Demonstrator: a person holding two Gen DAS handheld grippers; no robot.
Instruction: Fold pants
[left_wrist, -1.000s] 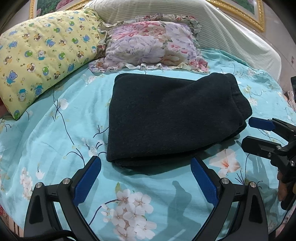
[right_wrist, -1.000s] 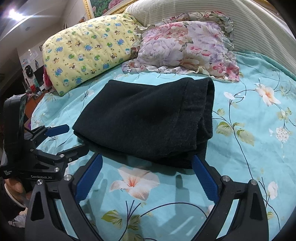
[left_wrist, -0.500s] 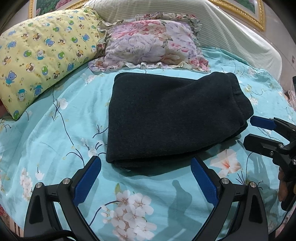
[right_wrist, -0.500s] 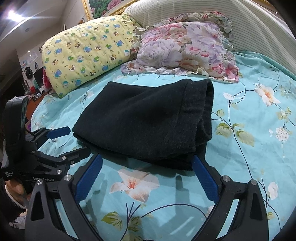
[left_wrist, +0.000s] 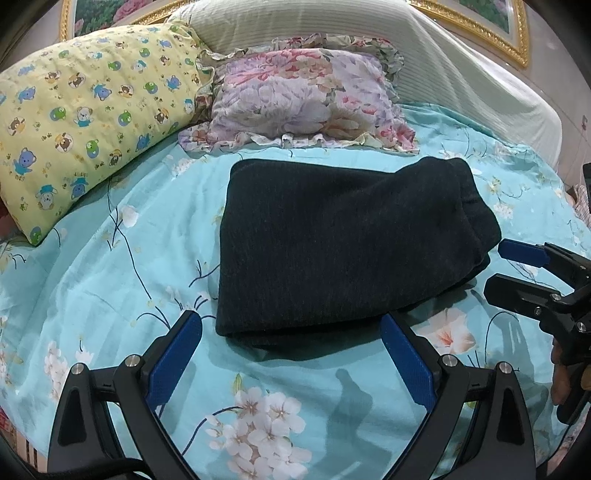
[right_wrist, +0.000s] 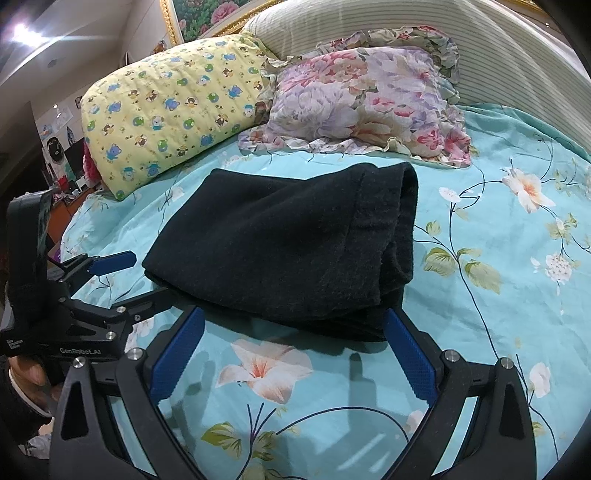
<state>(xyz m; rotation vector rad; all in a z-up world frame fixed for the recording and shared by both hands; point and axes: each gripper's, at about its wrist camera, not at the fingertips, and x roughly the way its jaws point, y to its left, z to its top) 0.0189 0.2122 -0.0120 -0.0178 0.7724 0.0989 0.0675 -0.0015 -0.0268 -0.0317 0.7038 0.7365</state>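
Note:
Dark, almost black pants (left_wrist: 343, 243) lie folded into a thick rectangle on the turquoise flowered bedsheet (left_wrist: 110, 280); the right wrist view shows the same pants (right_wrist: 288, 251) with the stacked edges at their right side. My left gripper (left_wrist: 291, 354) is open, just short of the near edge of the pants, holding nothing. My right gripper (right_wrist: 291, 350) is open too, at the near right corner of the pile, empty. Each gripper shows in the other's view: the right gripper (left_wrist: 498, 269) at the far right, the left gripper (right_wrist: 147, 273) at the far left.
A yellow bear-print pillow (left_wrist: 81, 122) and a frilled floral pillow (left_wrist: 299, 103) lie behind the pants. A pale striped bolster (left_wrist: 424, 59) runs along the gold-framed headboard. The bed's left edge drops to a cluttered room (right_wrist: 62, 162). A hand (right_wrist: 29, 373) holds the left gripper.
Both grippers have drawn back slightly from the pants and stay open. The pants have not moved.

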